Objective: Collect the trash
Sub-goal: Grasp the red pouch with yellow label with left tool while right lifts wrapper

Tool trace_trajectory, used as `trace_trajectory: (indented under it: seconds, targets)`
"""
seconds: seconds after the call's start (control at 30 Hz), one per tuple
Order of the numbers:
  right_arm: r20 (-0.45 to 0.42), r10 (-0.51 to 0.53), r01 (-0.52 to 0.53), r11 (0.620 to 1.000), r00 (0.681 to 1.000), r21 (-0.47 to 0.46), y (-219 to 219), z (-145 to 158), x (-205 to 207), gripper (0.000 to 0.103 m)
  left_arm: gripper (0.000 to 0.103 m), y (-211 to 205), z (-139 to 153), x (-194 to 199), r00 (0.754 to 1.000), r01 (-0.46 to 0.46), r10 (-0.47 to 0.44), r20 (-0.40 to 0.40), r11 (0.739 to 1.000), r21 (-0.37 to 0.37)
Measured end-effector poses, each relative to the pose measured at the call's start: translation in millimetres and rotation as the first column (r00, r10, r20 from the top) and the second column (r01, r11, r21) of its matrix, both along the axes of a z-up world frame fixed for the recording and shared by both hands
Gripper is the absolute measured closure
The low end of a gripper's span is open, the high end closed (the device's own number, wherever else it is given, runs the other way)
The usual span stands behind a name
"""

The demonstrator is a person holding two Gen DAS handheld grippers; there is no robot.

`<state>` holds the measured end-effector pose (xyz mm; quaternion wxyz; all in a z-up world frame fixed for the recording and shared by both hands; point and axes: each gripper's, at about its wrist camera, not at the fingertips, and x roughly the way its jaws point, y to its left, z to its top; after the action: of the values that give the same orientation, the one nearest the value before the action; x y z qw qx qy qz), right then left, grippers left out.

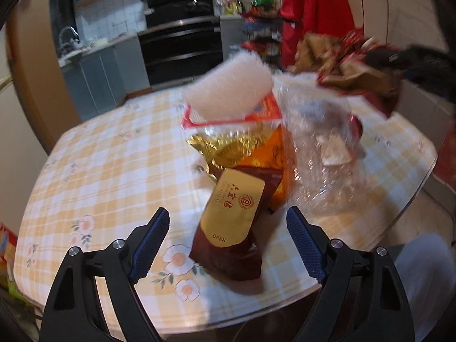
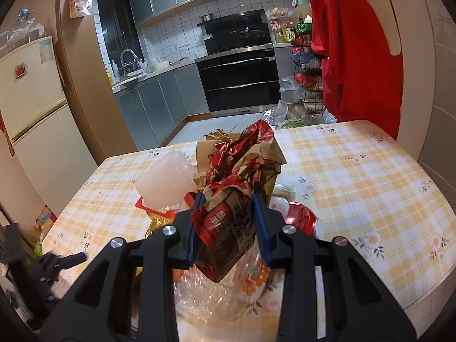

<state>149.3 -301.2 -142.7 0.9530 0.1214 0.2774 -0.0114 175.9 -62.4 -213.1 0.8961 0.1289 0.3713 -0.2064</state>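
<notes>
"Two grippers, then. How do they stand?"

"The right gripper (image 2: pixel 228 222) is clamped on a crumpled brown-and-red paper wrapper (image 2: pixel 239 171), its blue fingers (image 2: pixel 263 228) pressed against both sides. The wrapper is held up above a crinkled clear plastic bag (image 2: pixel 225 293) lying on the yellow-checked flowered tablecloth (image 2: pixel 356 176). In the left wrist view the same wrapper (image 1: pixel 347 68) hangs blurred at upper right."

"And the left one?"

"The left gripper (image 1: pixel 228 245) has its jaws wide apart, gripping nothing. Between the fingers, on the cloth, lies a dark red pouch with a gold label (image 1: pixel 230 228). Just behind it sits a gold foil packet (image 1: pixel 225 148), then a white foam block (image 1: pixel 228 85) resting on a red-edged packet (image 1: pixel 262 111). The clear bag (image 1: pixel 319 148) stands just right of that pile."

"Beyond the table?"

"A black oven (image 2: pixel 239 79), grey cabinets (image 2: pixel 159 105), and a red garment (image 2: pixel 356 51) hanging at right."
</notes>
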Motion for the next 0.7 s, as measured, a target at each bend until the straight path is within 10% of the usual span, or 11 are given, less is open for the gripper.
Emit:
trace_trajectory:
  seconds: [0.13, 0.3, 0.7]
  targets:
    - [-0.005, -0.019, 0.019, 1.0, 1.0, 0.005, -7, -3, -17, 0.068, 0.023, -2, -22, 21, 0.998, -0.014, 0.017, -0.059, 0.999, 0.043]
    - [0.002, -0.039, 0.039, 0.999, 0.999, 0.012, -13, 1, -35, 0.068, 0.061, 8, -30, 25, 0.992, -0.058, 0.061, -0.107, 0.998, 0.029]
    - [0.057, 0.06, -0.056, 0.996, 0.997, -0.072, 16, 30, -83, 0.068, 0.063, 51, 65, -48, 0.99, -0.132, 0.138, 0.036, 0.982, -0.134]
